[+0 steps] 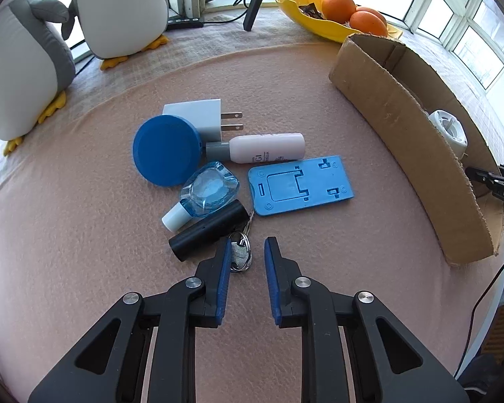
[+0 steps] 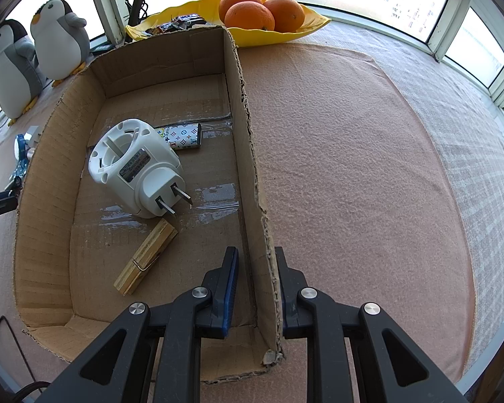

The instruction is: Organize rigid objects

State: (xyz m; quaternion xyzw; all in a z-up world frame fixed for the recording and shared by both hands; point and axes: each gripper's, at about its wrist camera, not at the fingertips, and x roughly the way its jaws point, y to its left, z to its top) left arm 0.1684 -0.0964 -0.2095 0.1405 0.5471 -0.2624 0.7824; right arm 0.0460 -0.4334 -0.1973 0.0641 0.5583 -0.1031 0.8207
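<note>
Keys [image 1: 241,255] lie on the pink cloth [image 1: 84,235] at our left gripper [image 1: 247,247], whose narrowed jaws grip nothing. Our right gripper [image 2: 256,257] straddles the cardboard box [image 2: 248,154] wall, pads not clearly pressing it. Beyond, black cylinder [image 1: 209,230], blue stand [image 1: 300,184].

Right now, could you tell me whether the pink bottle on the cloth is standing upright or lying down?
Lying down. The pink bottle rests on its side on the cloth, grey cap toward the blue round lid.

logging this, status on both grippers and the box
Left gripper open by keys, nothing held. Right gripper clamped on cardboard box wall. Path clear.
</note>
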